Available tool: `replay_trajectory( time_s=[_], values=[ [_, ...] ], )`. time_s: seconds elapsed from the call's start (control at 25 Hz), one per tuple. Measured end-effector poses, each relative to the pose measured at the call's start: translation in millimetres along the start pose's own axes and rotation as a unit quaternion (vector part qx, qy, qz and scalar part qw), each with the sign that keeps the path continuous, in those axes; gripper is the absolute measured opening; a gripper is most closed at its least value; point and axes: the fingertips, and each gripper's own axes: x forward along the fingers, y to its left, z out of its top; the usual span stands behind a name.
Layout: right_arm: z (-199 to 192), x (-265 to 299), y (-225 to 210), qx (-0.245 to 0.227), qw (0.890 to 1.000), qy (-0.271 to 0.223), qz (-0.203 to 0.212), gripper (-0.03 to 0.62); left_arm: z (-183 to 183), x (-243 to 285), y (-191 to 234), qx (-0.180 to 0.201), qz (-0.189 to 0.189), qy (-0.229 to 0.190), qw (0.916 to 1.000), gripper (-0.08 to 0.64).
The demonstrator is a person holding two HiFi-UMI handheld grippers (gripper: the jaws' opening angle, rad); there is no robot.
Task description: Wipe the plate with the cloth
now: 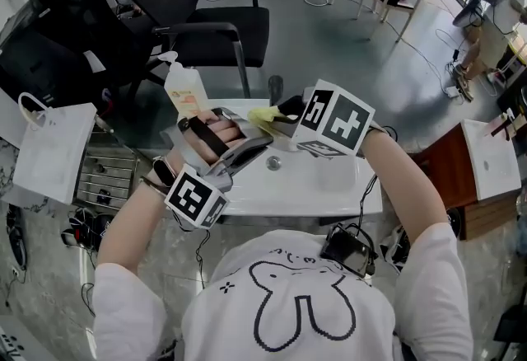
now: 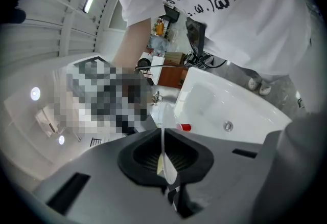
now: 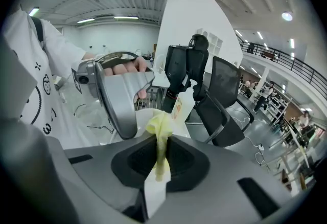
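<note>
Over a glossy white table [image 1: 329, 178], a person in a white T-shirt printed with a line-drawn rabbit holds a grey two-jaw tool in each hand. The left tool [image 2: 164, 159] has its dark ribbed jaws closed on the thin rim of a white plate [image 3: 144, 114], which its own camera sees edge-on as a narrow pale line. The plate is held up off the table, in front of the person's chest. The right tool [image 3: 159, 161] is clamped on a soft, crumpled pale-yellow cloth [image 3: 161, 133], bunched into a narrow strip between the jaws. Its loose end stands at the plate's round rim; whether cloth and plate touch cannot be told. From the head view the cloth [image 1: 265, 114] shows just beyond the left hand [image 1: 210, 135]. A translucent plastic pump bottle [image 1: 185, 87] stands at the table's far edge. A small red cap [image 2: 185, 127] and a round metal grommet [image 1: 273, 162] sit on the tabletop. Black mesh office chairs [image 1: 198, 5] stand behind, and a white paper bag [image 1: 53, 149] hangs to the left.
</note>
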Motion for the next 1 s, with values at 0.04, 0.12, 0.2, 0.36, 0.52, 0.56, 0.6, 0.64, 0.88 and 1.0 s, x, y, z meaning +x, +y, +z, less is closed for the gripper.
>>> replay_trajectory(
  time_s=[0.04,0.12,0.2,0.36,0.52,0.56,0.6,0.64,0.88,1.0],
  values=[
    [-2.7,2.3,-2.8,0.003,1.0,0.005,-0.005,0.051,0.3,-0.2,0.1,0.0,0.001,0.001,1.0,0.018],
    [-11.8,7.7,-11.6,0.006,0.999,0.022,-0.022,0.051,1.0,-1.2,1.5,-0.002,0.006,0.001,1.0,0.018],
    [-24.4,13.0,-21.0,0.008,0.998,0.044,-0.041,0.051,2.2,-2.1,3.2,-0.003,0.009,0.002,1.0,0.018],
    [-34.9,18.7,-24.7,0.025,0.997,0.054,-0.046,0.051,2.4,-4.8,0.9,-0.003,0.005,0.0,1.0,0.018],
    [-27.1,14.7,-24.8,0.017,0.998,0.042,-0.049,0.051,-0.1,-5.0,-3.4,-0.009,0.005,0.002,0.9999,0.018],
    [-21.3,11.4,-24.9,0.015,0.998,0.03,-0.049,0.051,-0.7,-4.3,-3.7,-0.012,0.005,0.003,0.9999,0.018],
    [-13.8,7.9,-24.2,0.011,0.999,0.015,-0.047,0.051,-1.0,-3.7,-3.8,-0.015,0.005,0.002,0.9999,0.018],
    [-5.2,4.6,-22.5,0.006,0.999,-0.003,-0.042,0.051,-0.8,-3.1,-3.9,-0.018,0.004,0.001,0.9998,0.018],
    [40.3,-3.6,0.0,0.016,0.994,-0.1,0.052,0.051,2.0,-4.3,-3.7,-0.021,0.002,-0.01,0.9997,0.018],
    [44.6,0.4,10.9,0.032,0.989,-0.101,0.102,0.051,2.0,-4.6,-4.5,-0.015,-0.001,-0.01,0.9998,0.018]
  ],
)
